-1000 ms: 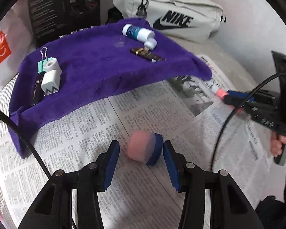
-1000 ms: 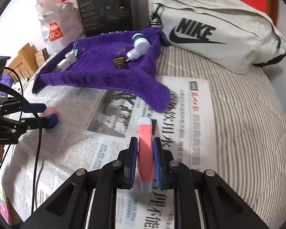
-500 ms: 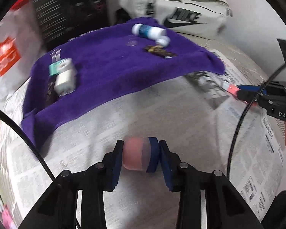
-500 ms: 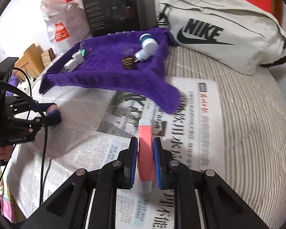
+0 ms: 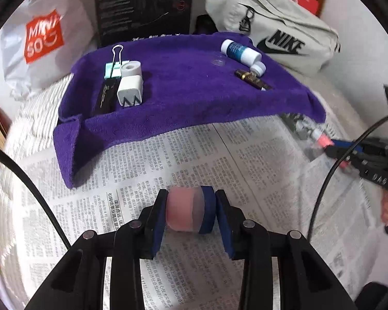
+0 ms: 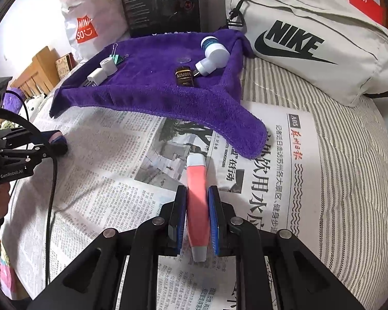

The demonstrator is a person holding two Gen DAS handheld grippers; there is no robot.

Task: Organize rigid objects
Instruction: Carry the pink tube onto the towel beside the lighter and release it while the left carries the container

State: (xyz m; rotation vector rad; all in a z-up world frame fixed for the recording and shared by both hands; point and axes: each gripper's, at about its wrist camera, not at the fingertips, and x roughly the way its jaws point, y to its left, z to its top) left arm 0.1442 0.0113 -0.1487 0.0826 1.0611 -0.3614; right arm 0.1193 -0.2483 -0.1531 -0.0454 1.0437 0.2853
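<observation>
Compared with a second ago, the left hand-held gripper [image 5: 190, 210] has closed from a loose straddle onto the pink and blue cylinder [image 5: 190, 210]; its pads now press both ends. The purple towel [image 5: 188, 95] sits more centrally ahead of it than before. The right hand-held gripper [image 6: 197, 217] shows no change in its grip on the pink tube [image 6: 197, 196].

Limits of view: the cylinder is motion-blurred, so its type cannot be determined. Whether it is lifted clear of the newspaper [image 5: 168, 170] cannot be told. In the left wrist view, the right hand-held gripper is cut off at the right edge and only the tip of the tube shows. The label on the small dark packet [image 6: 185, 77] is too small to read reliably.

Left hand-held gripper: clenched on the cylinder, held crosswise between the pads. Right hand-held gripper: clamped on the tube, which runs lengthwise between the pads, its white end projecting forward over the newspaper.

Ahead of both grippers, the towel lies on the bed [image 6: 349, 155]. On its left part: a white charger plug [image 5: 129, 91], a roll of white tape [image 5: 131, 69] and a green binder clip [image 5: 113, 63]. On its right part: a white bottle with a blue label [image 5: 240, 51] and the dark packet. Beyond the towel stand a black box [image 6: 159, 2], a white shopping bag [image 5: 42, 38] and a grey Nike bag [image 6: 305, 38].
</observation>
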